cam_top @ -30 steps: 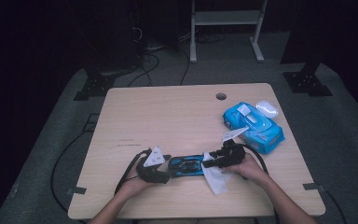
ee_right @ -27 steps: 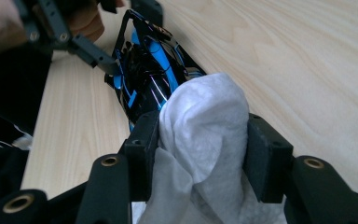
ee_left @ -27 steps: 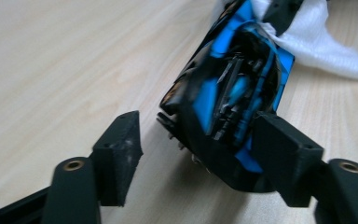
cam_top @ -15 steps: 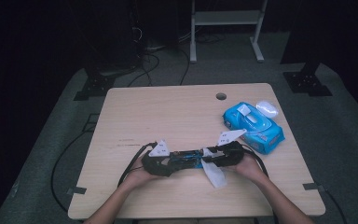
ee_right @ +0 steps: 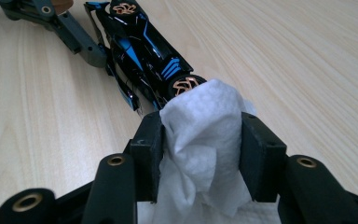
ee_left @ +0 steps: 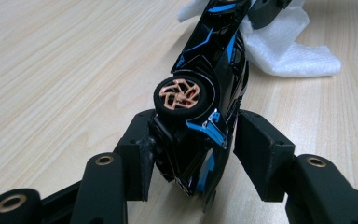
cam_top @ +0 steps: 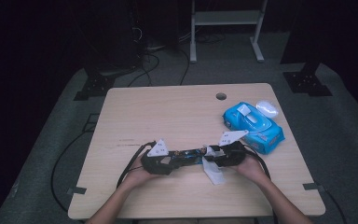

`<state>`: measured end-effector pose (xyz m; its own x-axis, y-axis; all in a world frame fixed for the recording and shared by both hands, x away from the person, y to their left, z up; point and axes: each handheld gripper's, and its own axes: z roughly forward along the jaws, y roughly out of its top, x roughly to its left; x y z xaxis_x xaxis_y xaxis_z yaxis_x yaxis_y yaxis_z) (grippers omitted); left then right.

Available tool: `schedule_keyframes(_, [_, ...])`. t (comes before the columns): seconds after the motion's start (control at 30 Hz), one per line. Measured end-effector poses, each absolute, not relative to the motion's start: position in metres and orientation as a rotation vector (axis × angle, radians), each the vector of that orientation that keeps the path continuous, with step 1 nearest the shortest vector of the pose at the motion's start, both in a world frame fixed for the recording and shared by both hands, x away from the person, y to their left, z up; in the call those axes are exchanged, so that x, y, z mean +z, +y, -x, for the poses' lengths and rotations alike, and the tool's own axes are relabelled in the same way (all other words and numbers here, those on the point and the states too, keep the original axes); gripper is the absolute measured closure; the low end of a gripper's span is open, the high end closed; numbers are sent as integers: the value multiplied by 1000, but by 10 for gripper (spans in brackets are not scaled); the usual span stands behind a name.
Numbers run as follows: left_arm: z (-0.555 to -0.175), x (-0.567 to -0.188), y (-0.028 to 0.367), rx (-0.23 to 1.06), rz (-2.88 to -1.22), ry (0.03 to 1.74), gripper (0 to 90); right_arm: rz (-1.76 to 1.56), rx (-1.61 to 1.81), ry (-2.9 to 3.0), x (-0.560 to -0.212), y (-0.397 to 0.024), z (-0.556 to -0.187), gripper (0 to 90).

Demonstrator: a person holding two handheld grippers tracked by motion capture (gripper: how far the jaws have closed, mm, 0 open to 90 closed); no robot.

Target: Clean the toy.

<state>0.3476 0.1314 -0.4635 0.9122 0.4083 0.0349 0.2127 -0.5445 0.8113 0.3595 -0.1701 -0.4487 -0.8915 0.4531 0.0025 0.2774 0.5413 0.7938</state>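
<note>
High view: toy car (cam_top: 189, 157) on worktop (cam_top: 168, 116), well left of blue wipes pack (cam_top: 254, 123). Left tongs (ee_left: 193, 154) just closing, clamp car's end. Right tongs (ee_right: 200, 140) pinch white wipe (ee_right: 200, 140) against car's other end.

Both forearms reach in low, left gripper (cam_top: 168, 161) and right gripper (cam_top: 216, 157) facing, fingers part-closed.

Bare tabletop (cam_top: 168, 112) lies open across the far and left parts. At the right edge a blue wipes pack (cam_top: 254, 125) and a white mouse (cam_top: 267, 108) block passage. A toy car (cam_top: 186, 157) and white wipe (cam_top: 213, 171) occupy the near centre.
</note>
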Motion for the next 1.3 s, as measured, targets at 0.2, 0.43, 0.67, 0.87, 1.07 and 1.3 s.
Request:
schedule_keyframes(0.2, [-346,-463,132,239,-2128,478,520,-707,1269,2528,-449,-182,-350,673])
schedule_keyframes(0.43, [-340,-463,128,245,-2111,481,560,-781,1352,2462,-439,-194,-343,832])
schedule_keyframes(0.67, [-339,-464,122,249,-2101,459,582,-759,1421,2443,-424,-168,-347,841])
schedule_keyframes(0.87, [-340,-465,123,241,-2104,423,583,-685,1449,2475,-425,-129,-351,845])
schedule_keyframes(1.07, [-341,-465,124,240,-2107,423,583,-606,1480,2529,-430,-92,-348,850])
schedule_keyframes(1.3, [-342,-465,126,252,-2110,414,584,-626,1447,2505,-430,-100,-353,850])
